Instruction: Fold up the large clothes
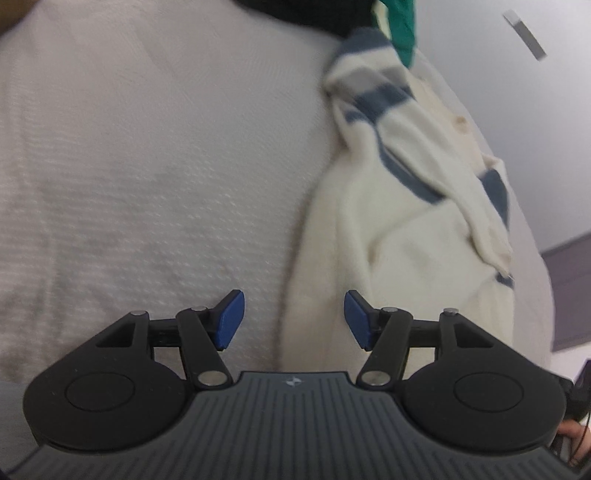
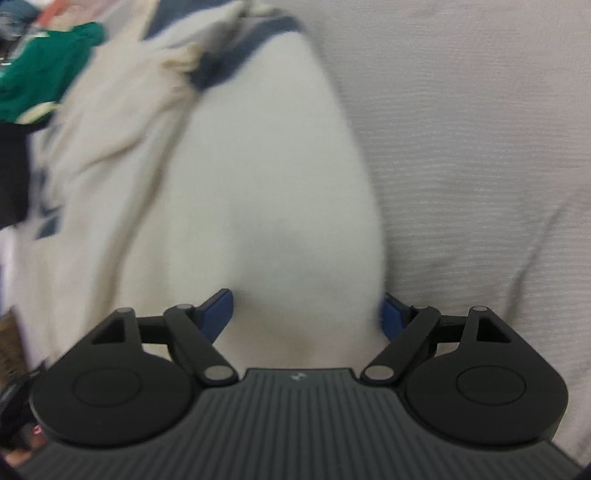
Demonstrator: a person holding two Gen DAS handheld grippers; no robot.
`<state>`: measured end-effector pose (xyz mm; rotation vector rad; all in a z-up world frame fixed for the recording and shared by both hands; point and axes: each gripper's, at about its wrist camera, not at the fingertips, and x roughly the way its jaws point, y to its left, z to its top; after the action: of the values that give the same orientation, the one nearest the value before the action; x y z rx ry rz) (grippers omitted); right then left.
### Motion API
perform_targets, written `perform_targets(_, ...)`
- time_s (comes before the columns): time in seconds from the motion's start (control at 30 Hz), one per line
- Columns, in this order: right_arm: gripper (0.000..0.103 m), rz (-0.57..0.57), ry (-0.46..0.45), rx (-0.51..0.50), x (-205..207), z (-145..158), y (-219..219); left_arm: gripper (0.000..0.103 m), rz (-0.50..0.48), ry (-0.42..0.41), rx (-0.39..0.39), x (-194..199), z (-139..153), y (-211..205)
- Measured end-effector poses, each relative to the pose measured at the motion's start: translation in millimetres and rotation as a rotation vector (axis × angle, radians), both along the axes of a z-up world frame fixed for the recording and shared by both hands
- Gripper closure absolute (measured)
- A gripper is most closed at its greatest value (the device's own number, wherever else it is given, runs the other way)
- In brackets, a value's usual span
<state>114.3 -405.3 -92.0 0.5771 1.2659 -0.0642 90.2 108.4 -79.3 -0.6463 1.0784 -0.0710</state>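
Note:
A cream garment with navy stripes lies bunched on a white textured bedspread. My left gripper is open just above the garment's near left edge, its blue pads apart and holding nothing. In the right wrist view the same cream garment fills the middle, blurred. My right gripper is open, with the garment's near edge lying between its blue pads.
A green garment and a black one lie past the cream garment; the green garment also shows at upper left in the right wrist view. The bedspread spreads to the right. A grey wall lies beyond the bed edge.

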Motion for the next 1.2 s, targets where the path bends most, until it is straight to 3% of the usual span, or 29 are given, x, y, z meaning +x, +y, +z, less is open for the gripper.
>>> perform_targets(0.17, 0.02, 0.072, -0.097, 0.112, -8.7, 10.7, 6.2, 0.037, -0.055, 0.001, -0.08, 0.8, -3.9, -3.2)
perform_targets(0.33, 0.027, 0.143, -0.113, 0.126, -10.0, 16.2, 19.2, 0.036, -0.139, -0.004, -0.18, -1.0, -7.2, -9.4)
perform_targets(0.6, 0.044, 0.239, 0.075, -0.053, 8.4, -11.2, 42.4, 0.031, -0.211, 0.087, -0.087, 2.8, -14.6, -33.5)
perform_targets(0.67, 0.047, 0.261, 0.078, -0.073, 10.7, -12.4, 47.0, 0.031, -0.228, 0.099, -0.076, 3.8, -16.6, -39.3)
perform_targets(0.8, 0.072, 0.283, 0.029, -0.083, 10.6, -8.3, 53.5, 0.034, -0.249, 0.115, -0.07, 6.5, -19.9, -48.7)
perform_targets(0.83, 0.075, 0.288, 0.014, -0.083, 9.8, -6.6, 54.2, 0.038, -0.246, 0.117, -0.072, 7.5, -20.8, -49.6)
perform_targets(0.9, 0.081, 0.298, -0.019, -0.083, 6.6, -1.4, 53.7, 0.06, -0.243, 0.123, -0.077, 9.2, -22.1, -50.2)
perform_targets(1.0, 0.087, 0.293, -0.077, -0.041, -5.9, 10.7, 41.9, 0.085, -0.211, 0.114, -0.11, 7.0, -23.2, -40.9)
perform_targets(1.2, 0.09, 0.245, -0.247, 0.106, -33.0, 52.7, 20.8, 0.092, -0.096, 0.005, -0.274, -5.7, -1.3, -8.4)
